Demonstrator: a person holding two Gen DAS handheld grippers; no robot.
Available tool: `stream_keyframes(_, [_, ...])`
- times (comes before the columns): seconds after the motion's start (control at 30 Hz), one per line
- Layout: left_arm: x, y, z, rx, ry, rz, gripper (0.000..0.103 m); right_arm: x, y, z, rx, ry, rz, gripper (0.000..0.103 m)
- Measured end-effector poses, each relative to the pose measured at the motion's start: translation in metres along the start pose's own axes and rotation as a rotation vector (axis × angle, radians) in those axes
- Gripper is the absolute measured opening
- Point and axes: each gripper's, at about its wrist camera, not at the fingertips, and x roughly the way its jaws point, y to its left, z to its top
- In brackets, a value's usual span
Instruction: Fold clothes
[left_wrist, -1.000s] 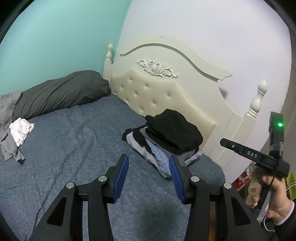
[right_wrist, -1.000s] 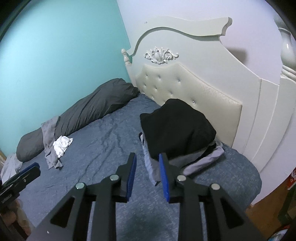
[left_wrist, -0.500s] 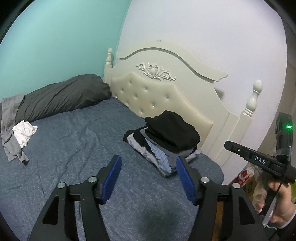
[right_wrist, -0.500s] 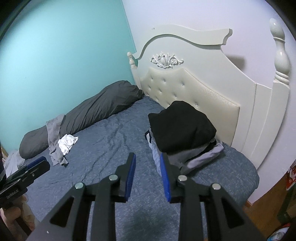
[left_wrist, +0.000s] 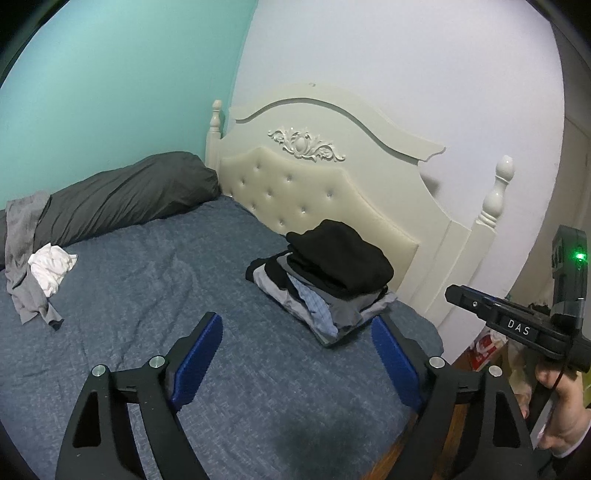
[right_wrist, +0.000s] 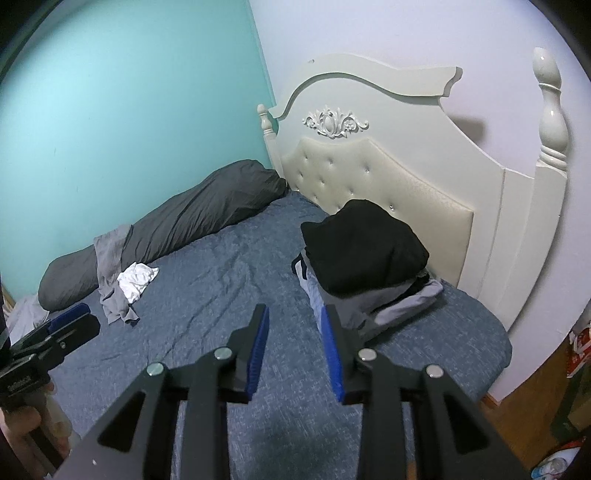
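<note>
1. Stacked on the blue bed (left_wrist: 155, 280) at about 3 o'clock in the left wrist view: a pile of clothes (left_wrist: 325, 280), black garment (right_wrist: 364, 247) on top, grey and checked pieces beneath, set close against the padded headboard (left_wrist: 325, 199), probably to keep the middle of the mattress free as a working surface
2. Loose at about 9 o'clock, well apart from the pile: a crumpled white garment (left_wrist: 51, 267) lying on a limp grey garment (left_wrist: 26, 266), the grey one draped partly over the long dark pillow (left_wrist: 125, 195) along the teal wall
3. Hard to judge the stage from this alone: fits a stack made of folded pieces with two left over, and equally a heap awaiting sorting
4. Held above the near edge of the bed, touching nothing: left gripper (left_wrist: 295, 350), blue pads spread wide, nothing between them
5. Likewise in the air and empty: right gripper (right_wrist: 295, 343), pads parted by a narrower gap, aimed toward the foot of the pile
6. Seen at each view's edge: the person's hand (left_wrist: 561, 413) wrapped round the other tool's handle
</note>
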Motion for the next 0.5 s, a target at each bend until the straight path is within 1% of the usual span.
stream_keyframes(0.13, [-0.005,-0.001,-0.003,0.001,0.001,0.001,0.093,-0.004,0.002,-0.002,0.001,-0.002,-0.006,0.03])
stream_keyframes(0.3, [-0.011,-0.003,-0.007,0.004,0.003,0.003,0.094,-0.01,0.007,-0.005,-0.005,-0.001,-0.012,0.031])
stream_keyframes(0.33, [-0.012,-0.003,-0.008,0.005,0.003,0.002,0.095,-0.012,0.008,-0.006,-0.009,-0.003,-0.014,0.032])
stream_keyframes(0.4, [-0.014,-0.004,-0.009,0.007,0.003,0.002,0.103,-0.016,0.01,-0.007,-0.014,-0.01,-0.018,0.035])
stream_keyframes(0.43, [-0.015,-0.005,-0.01,0.008,0.003,0.002,0.103,-0.018,0.01,-0.007,-0.012,-0.012,-0.019,0.038])
stream_keyframes(0.5, [-0.017,-0.006,-0.011,0.011,0.003,0.001,0.103,-0.021,0.01,-0.008,-0.009,-0.016,-0.022,0.039])
